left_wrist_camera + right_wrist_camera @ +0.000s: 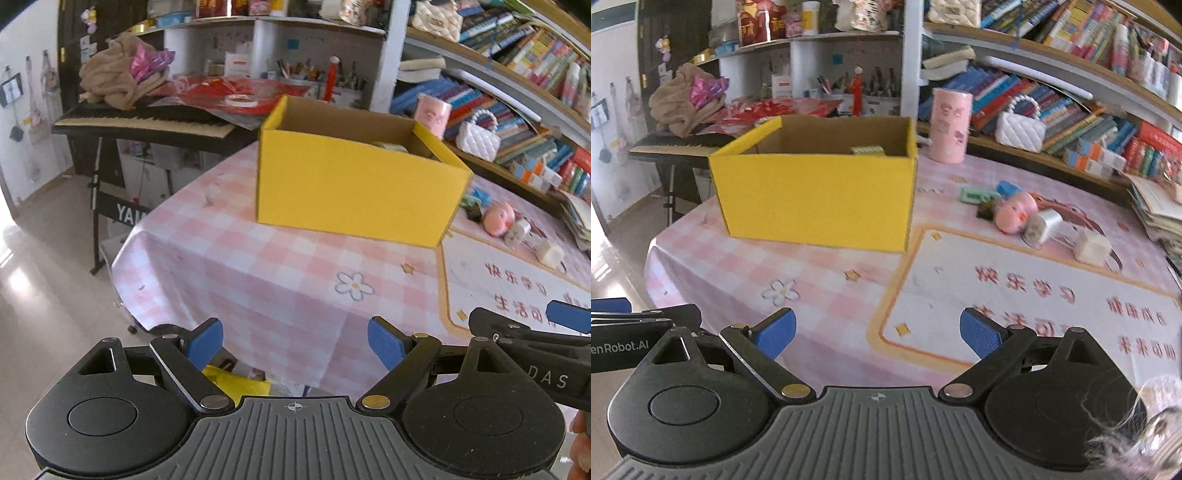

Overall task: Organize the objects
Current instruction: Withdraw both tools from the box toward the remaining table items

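Observation:
A yellow cardboard box (354, 184) (816, 195) stands open on the pink checked tablecloth (258, 280), with a small greenish item (867, 150) inside. Right of the box lie loose objects: a pink plush toy (1014, 212) (498, 218), a green item (973, 194), a blue item (1008, 189), a white charger plug (1045, 223) and a white cube (1091, 247) (550, 254). My left gripper (295, 347) is open and empty, held above the table's near edge. My right gripper (877, 334) is open and empty over the printed mat (1034, 295).
A pink cylinder (950, 125) and a white quilted handbag (1019, 131) stand behind the objects by the bookshelf (1089, 110). A keyboard piano (140, 123) with a brown cloth stands left of the table. A stack of books (1156, 210) lies at the right edge.

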{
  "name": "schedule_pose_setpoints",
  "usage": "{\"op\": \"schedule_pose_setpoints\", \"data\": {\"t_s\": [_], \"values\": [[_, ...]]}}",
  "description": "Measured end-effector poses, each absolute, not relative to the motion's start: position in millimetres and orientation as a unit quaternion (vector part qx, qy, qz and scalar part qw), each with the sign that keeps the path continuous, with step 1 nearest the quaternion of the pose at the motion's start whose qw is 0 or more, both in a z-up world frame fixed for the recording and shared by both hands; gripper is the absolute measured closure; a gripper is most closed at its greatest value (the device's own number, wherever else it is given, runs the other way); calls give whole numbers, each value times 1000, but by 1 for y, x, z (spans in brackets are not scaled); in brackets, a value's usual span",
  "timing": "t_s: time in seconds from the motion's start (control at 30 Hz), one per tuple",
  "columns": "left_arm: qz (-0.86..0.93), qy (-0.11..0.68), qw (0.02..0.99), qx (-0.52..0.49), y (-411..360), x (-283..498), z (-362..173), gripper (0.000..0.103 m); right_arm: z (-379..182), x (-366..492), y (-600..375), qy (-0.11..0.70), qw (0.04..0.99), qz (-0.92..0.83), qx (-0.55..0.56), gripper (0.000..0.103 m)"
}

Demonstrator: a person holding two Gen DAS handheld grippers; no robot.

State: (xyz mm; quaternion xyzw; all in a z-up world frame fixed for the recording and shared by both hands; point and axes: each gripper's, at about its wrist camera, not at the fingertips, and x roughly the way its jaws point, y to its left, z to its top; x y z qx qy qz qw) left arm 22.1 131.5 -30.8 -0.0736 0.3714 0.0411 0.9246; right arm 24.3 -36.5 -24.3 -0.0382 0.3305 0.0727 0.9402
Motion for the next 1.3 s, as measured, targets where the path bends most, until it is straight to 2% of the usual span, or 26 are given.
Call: {"op": "schedule_pose_setpoints", "data": {"t_s": [0.77, 1.3], "values": [[-81, 379, 921, -29, 56, 28, -31, 15, -26, -21, -119, 341, 938, -62, 14, 6], [-121, 381, 916, -13, -6, 61, -31, 15, -25, -6, -184, 345, 931, -113, 38, 6]]}}
